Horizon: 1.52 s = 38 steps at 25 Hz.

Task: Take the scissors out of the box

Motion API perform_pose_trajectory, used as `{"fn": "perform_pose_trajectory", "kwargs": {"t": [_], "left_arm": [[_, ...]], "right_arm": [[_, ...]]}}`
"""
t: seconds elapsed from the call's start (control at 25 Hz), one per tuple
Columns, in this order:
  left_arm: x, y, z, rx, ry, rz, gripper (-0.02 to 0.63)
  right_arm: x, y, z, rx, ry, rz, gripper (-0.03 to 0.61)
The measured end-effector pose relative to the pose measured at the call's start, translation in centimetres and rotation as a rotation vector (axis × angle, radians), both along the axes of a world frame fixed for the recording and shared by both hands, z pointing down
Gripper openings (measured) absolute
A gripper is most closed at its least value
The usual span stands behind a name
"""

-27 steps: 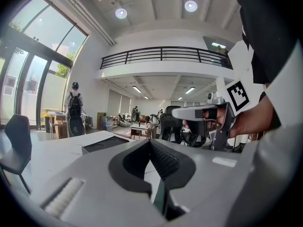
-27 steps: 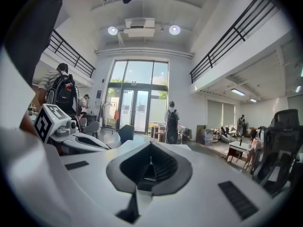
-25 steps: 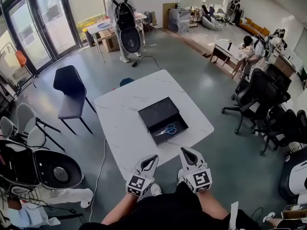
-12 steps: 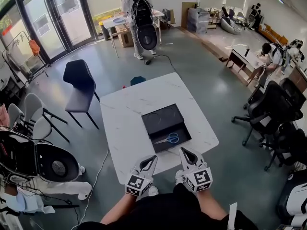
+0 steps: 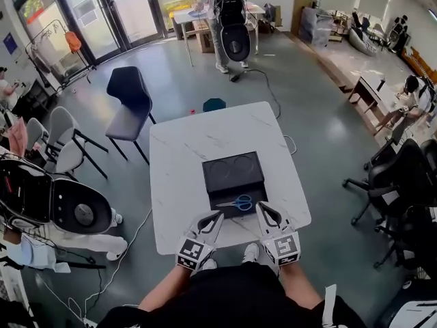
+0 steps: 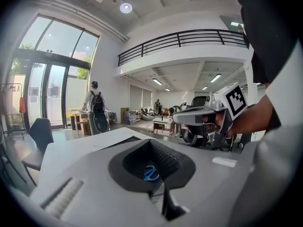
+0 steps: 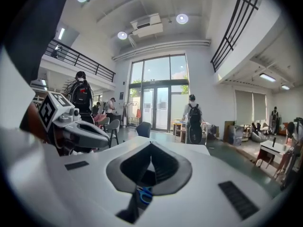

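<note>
A black box (image 5: 231, 172) lies open in the middle of the white marble table (image 5: 184, 156), its lid folded back. In its near half lie the blue-handled scissors (image 5: 236, 202), lengthwise left to right. My left gripper (image 5: 219, 215) is shut and empty, its tips at the box's near left corner. Just right of it my right gripper (image 5: 259, 206) is also shut and empty, at the near right corner. The left gripper view shows the scissors (image 6: 150, 173) through the hole between its own closed jaws (image 6: 150, 141). The right gripper view shows the same scissors (image 7: 144, 194) below its joined tips (image 7: 151, 143).
A dark chair (image 5: 130, 93) stands off the table's far left corner, grey chairs (image 5: 58, 145) further left. Black office chairs (image 5: 392, 183) crowd the right. A person with a backpack (image 5: 229, 12) stands at a far desk. A cable (image 5: 126, 251) runs over the floor.
Both grippers have moved forward over the table's near edge up to the box. The head view has closed in on the table. The scissors and box have not moved.
</note>
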State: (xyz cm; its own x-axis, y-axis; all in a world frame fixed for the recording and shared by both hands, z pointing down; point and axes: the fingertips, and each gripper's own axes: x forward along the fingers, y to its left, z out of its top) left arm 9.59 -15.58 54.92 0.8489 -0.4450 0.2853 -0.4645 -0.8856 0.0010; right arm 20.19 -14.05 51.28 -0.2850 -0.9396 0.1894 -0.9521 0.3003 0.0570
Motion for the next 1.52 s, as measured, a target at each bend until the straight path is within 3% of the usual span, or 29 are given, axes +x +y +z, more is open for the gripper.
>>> {"fn": "perform_pose_trajectory", "kwargs": {"t": [0.36, 0.56, 0.72, 0.8, 1.04, 1.2, 1.36, 1.52], "left_arm": [[1.4, -2.4, 0.0, -0.055, 0.013, -0.217, 0.009], [0.3, -3.0, 0.4, -0.071, -0.005, -0.304, 0.009], [-1.3, -4.3, 1.3, -0.13, 0.016, -0.384, 0.009], [-1.5, -5.2, 1.4, -0.132, 0.031, -0.397, 0.009], [-1.9, -7.7, 1.0, -0.102, 0.05, -0.411, 0.009], [-2.5, -8.5, 1.3, -0.112, 0.067, -0.423, 0.009], [-3.0, -9.1, 0.8, -0.067, 0.049, -0.414, 0.009], [-3.7, -9.2, 1.1, -0.072, 0.038, -0.401, 0.009]], "right_arm": [[2.0, -2.8, 3.0, -0.04, 0.015, -0.182, 0.006], [2.5, -4.7, 3.6, -0.041, 0.054, -0.257, 0.006], [3.0, -6.8, 4.2, -0.077, -0.007, -0.272, 0.006], [3.1, -7.7, 4.6, -0.1, -0.03, -0.286, 0.006], [0.0, -8.9, 5.0, -0.147, 0.055, -0.425, 0.006], [-2.2, -8.7, 6.8, -0.256, 0.05, -0.514, 0.008], [-3.9, -8.2, 9.7, -0.347, 0.164, -0.61, 0.006], [-4.8, -7.5, 13.0, -0.434, 0.355, -0.695, 0.006]]}}
